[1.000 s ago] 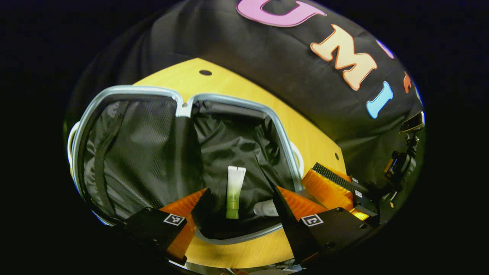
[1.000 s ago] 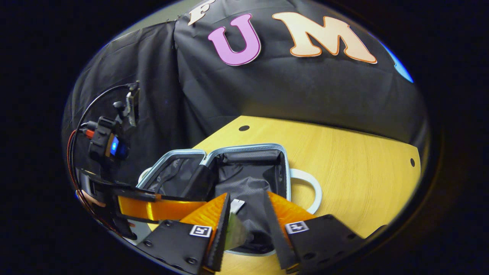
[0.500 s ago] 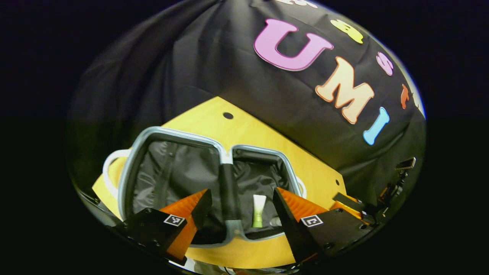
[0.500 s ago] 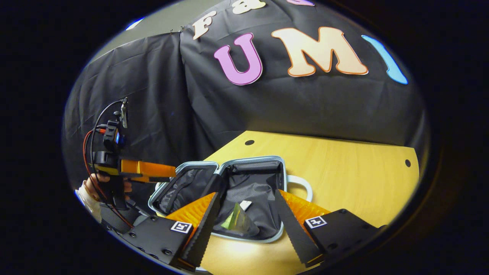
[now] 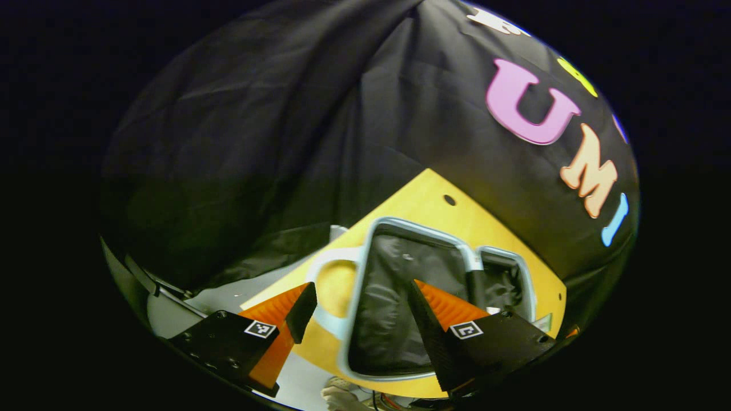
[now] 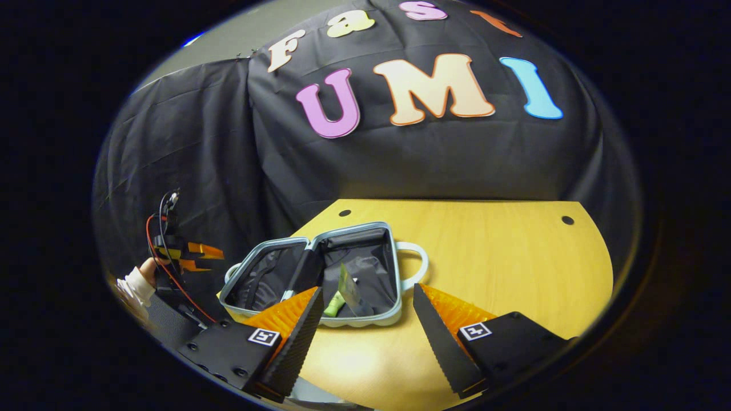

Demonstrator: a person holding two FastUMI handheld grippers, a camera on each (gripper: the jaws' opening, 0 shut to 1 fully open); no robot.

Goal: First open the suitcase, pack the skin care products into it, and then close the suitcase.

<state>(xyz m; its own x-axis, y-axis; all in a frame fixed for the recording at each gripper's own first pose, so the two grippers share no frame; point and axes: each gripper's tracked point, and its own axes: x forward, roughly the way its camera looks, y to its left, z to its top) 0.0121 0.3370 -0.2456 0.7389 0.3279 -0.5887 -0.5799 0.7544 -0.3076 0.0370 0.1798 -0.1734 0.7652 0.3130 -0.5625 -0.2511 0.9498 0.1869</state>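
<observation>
The suitcase lies open on the yellow bench, both halves flat with dark lining up, one pale handle at its right end in the right gripper view. Nearest in that view, the right tool hangs above the bench's near edge with its fingers spread wide and nothing between them. Just beyond them, in the suitcase's right half, sits one green tube beside a clear upright packet. Farther left, a hand in a white sleeve holds the left tool beside the bench.

In the left gripper view, the left tool is likewise spread and empty, tilted over the suitcase's left half, with a second handle just beyond its fingertips.
</observation>
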